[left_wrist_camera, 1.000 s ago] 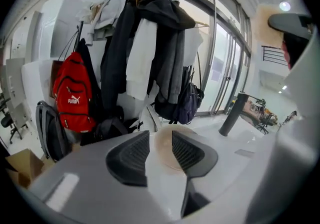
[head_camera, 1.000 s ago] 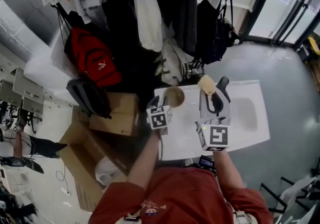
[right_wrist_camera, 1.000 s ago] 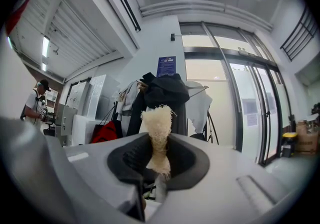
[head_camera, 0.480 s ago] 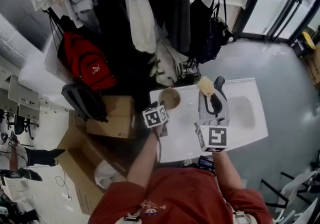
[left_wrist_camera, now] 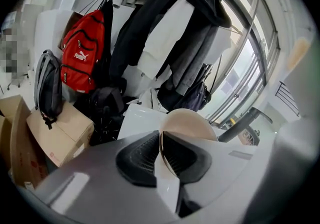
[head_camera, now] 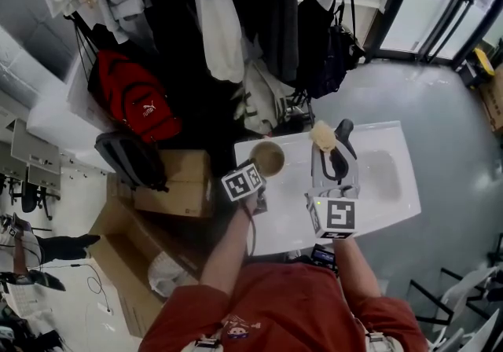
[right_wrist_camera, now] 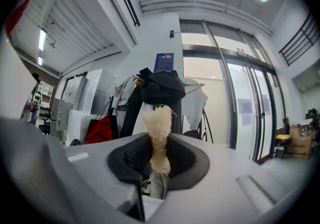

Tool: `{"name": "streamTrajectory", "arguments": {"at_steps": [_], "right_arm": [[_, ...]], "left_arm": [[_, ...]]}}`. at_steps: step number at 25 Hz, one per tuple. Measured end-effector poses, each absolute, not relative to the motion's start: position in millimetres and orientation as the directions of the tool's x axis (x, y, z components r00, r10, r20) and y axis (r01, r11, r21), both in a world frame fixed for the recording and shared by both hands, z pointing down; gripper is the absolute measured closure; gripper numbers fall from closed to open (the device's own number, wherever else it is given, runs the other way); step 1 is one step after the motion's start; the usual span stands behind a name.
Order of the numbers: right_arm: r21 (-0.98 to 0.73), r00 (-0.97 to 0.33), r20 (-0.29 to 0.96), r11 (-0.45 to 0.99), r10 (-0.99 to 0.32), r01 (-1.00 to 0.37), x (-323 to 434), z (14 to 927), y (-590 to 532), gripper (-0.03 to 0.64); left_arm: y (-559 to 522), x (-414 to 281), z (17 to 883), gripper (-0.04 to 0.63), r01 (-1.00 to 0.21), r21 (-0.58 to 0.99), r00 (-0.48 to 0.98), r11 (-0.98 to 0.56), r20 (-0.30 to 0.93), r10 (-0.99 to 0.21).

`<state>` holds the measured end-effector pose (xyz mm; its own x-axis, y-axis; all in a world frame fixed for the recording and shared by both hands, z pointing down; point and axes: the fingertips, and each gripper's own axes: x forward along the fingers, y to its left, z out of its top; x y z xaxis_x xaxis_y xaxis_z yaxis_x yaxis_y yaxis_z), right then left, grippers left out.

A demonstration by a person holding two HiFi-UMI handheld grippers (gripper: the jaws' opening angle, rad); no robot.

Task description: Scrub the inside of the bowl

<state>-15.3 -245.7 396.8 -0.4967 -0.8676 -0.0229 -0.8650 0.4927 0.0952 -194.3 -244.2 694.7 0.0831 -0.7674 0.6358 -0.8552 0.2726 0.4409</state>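
Note:
A tan bowl [head_camera: 268,157] stands on the white table [head_camera: 287,221], at its far left corner. My left gripper [head_camera: 258,172] reaches it from the near side. In the left gripper view the bowl's [left_wrist_camera: 195,121] thin rim runs between the two pads of that gripper [left_wrist_camera: 161,142]. The jaws have just been closing and now pinch the rim. My right gripper [head_camera: 331,144] is held level over the table's middle, to the right of the bowl and apart from it. It [right_wrist_camera: 159,157] is shut on a pale fibrous scrubber [right_wrist_camera: 158,129], whose tuft [head_camera: 323,135] sticks out past the jaws.
A shallow basin [head_camera: 383,174] is sunk into the table's right half. Behind the table hang coats and bags on a rack [head_camera: 259,20]. A red backpack [head_camera: 135,99], a grey backpack [head_camera: 130,158] and cardboard boxes [head_camera: 177,181] crowd the floor at the left.
My left gripper has sunk and rolled, and now sits on the bowl's near rim. The right gripper with the scrubber has stayed where it was.

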Motion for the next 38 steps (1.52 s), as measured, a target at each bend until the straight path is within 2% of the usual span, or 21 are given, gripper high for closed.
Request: {"name": "streamTrajectory", "arguments": {"at_steps": [13, 22, 32, 38], "right_arm": [[0.088, -0.501, -0.013, 0.499, -0.865, -0.862, -15.4, 402.6, -243.7, 0.540], [0.066, -0.526, 0.017, 0.526, -0.850, -0.848, -18.9, 413.6, -238.9, 0.540], [-0.003, -0.663, 0.115, 0.668, -0.739, -0.745, -45.9, 437.1, -221.7, 0.540], [-0.046, -0.701, 0.168, 0.705, -0.693, -0.708, -55.4, 452.1, -214.9, 0.540]], "left_arm": [[-236.4, -186.7, 685.3, 0.571, -0.853, 0.452, 0.096, 0.261, 0.628, -0.773], [-225.1, -176.1, 645.3, 0.571, -0.882, 0.416, 0.075, 0.222, 0.589, -0.805], [-215.1, -162.7, 563.6, 0.571, -0.922, 0.356, 0.036, 0.153, 0.471, -0.881], [-211.0, -155.7, 526.2, 0.571, -0.948, 0.294, 0.002, 0.121, 0.385, -0.923]]}}
